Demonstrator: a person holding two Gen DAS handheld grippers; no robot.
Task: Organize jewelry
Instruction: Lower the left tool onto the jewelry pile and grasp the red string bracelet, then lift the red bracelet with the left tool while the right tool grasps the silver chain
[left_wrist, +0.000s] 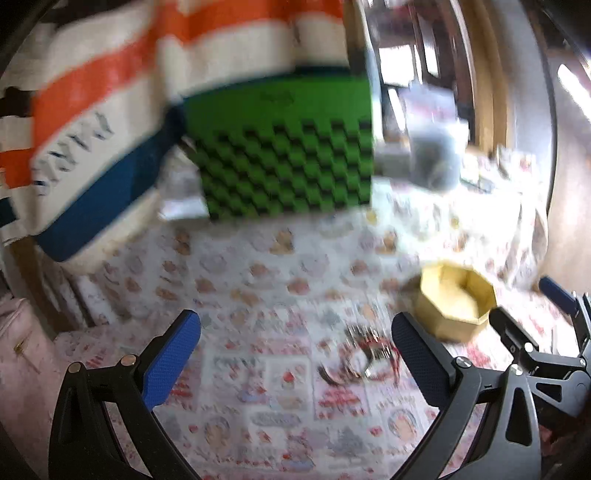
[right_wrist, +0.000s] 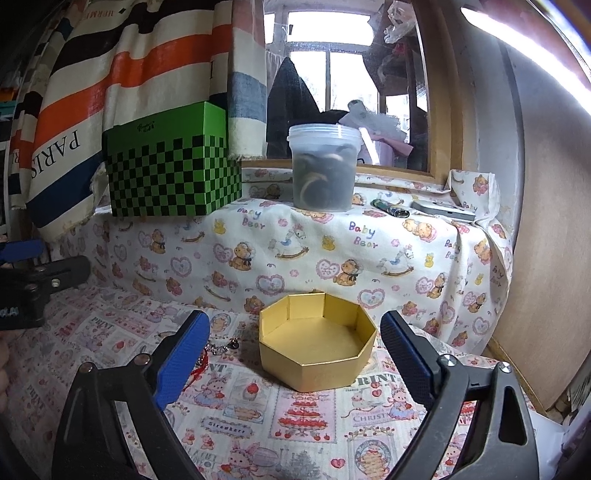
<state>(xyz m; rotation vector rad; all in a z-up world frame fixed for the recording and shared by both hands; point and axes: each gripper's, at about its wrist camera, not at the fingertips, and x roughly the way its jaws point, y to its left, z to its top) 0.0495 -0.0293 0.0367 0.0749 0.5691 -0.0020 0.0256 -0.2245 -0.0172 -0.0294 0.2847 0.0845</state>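
Observation:
A gold octagonal box (right_wrist: 317, 350) stands open and empty on the patterned cloth; it also shows in the blurred left wrist view (left_wrist: 456, 301). A small heap of jewelry (left_wrist: 364, 360), chains with red cord, lies on the cloth left of the box; part of it shows in the right wrist view (right_wrist: 218, 349) behind my right gripper's left finger. My left gripper (left_wrist: 295, 363) is open and empty above the cloth, with the jewelry near its right finger. My right gripper (right_wrist: 295, 356) is open and empty, with the box just beyond its fingertips.
A green checkered box (right_wrist: 170, 166) and a lidded plastic tub (right_wrist: 323, 168) stand on the raised cloth-covered ledge behind. A lighter (right_wrist: 391, 208) and a flat silver case (right_wrist: 443, 212) lie at its right. A striped curtain (right_wrist: 92, 92) hangs at left. The left gripper (right_wrist: 33, 280) shows at the left edge.

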